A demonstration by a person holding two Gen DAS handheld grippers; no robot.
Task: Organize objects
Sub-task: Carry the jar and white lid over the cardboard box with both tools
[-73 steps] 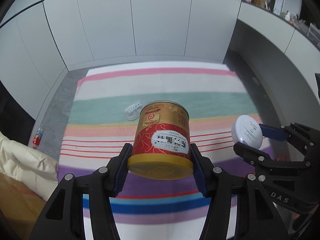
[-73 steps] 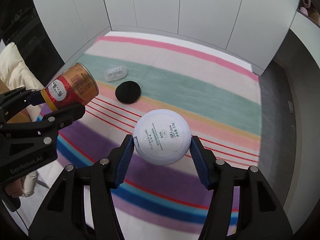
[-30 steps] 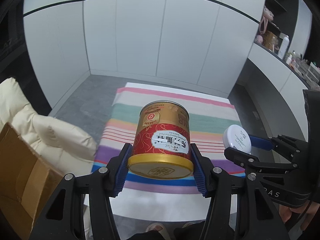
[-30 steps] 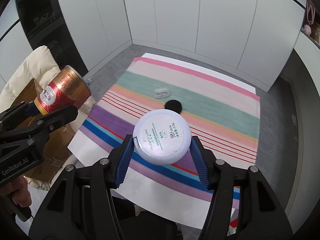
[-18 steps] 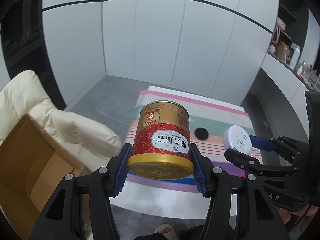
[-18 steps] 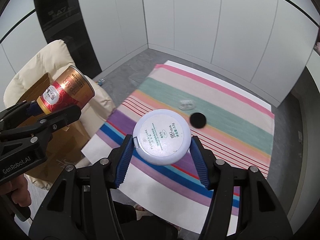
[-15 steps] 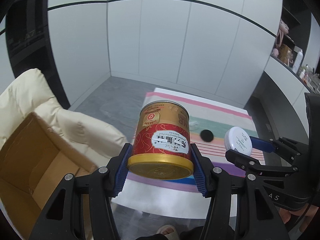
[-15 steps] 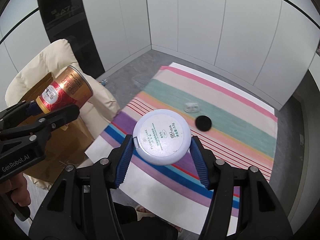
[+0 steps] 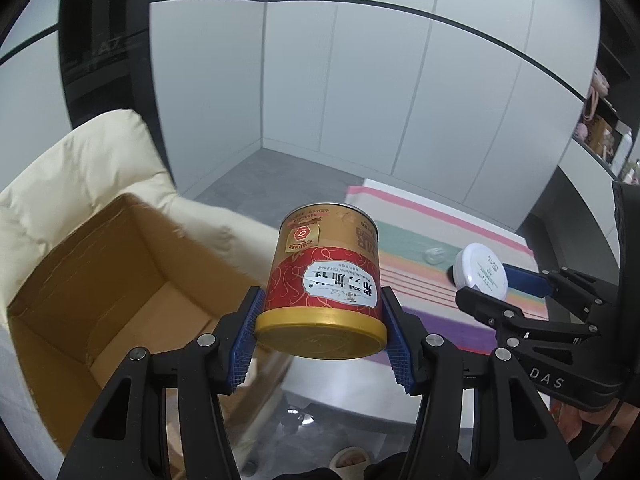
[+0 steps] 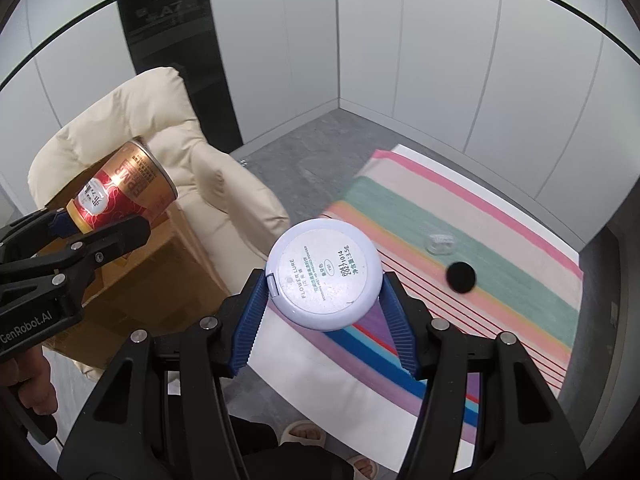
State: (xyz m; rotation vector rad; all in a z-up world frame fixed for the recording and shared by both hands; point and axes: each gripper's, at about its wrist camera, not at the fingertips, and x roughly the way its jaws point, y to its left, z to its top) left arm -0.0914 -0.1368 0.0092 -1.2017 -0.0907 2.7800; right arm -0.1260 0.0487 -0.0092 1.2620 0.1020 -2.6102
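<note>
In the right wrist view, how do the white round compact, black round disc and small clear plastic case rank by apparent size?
1. White round compact, though nearest the camera.
2. Black round disc.
3. Small clear plastic case, close to the disc; unsure.

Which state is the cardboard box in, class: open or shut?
Open. The cardboard box shows its bare brown inner walls and floor from above in the left wrist view, with no flap seen across its mouth.

- We read "FLOWER LURE" and "2021014" on the white compact.
- We read "GenRobot.AI" on the left gripper.
- We read "DAS" on the right gripper.
- We read "Premium Natural Cat Food" on the red can.
</note>
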